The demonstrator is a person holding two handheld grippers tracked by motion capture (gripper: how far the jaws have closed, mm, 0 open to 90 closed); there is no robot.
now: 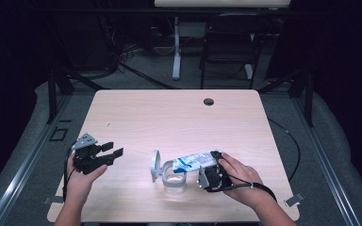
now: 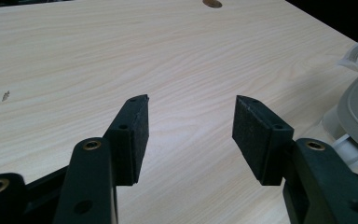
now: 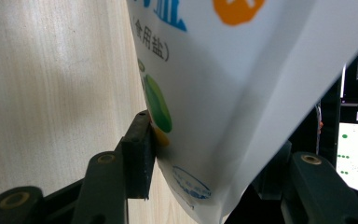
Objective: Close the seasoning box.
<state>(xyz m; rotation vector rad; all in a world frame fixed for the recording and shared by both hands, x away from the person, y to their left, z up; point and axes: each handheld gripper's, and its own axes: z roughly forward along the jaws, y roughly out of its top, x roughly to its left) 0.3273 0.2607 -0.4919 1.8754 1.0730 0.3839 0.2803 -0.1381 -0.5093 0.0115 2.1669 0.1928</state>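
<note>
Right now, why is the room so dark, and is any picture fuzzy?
High view: light falls on the table while the floor and walls around it stay dark. Left gripper view: the open left gripper looks sharp and the wood grain is evenly lit. Right gripper view: the white bag sits very close, its print slightly soft, with dark shade behind it.

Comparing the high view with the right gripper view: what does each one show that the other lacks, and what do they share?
High view alone: the left hand-held gripper standing open, the clear lidded plastic container and the round cable hole.
Right gripper view alone: an orange shape and a green oval printed on the pouch.
Both: the white and blue salt pouch, clamped in the right hand-held gripper, and the pale wooden table.
</note>
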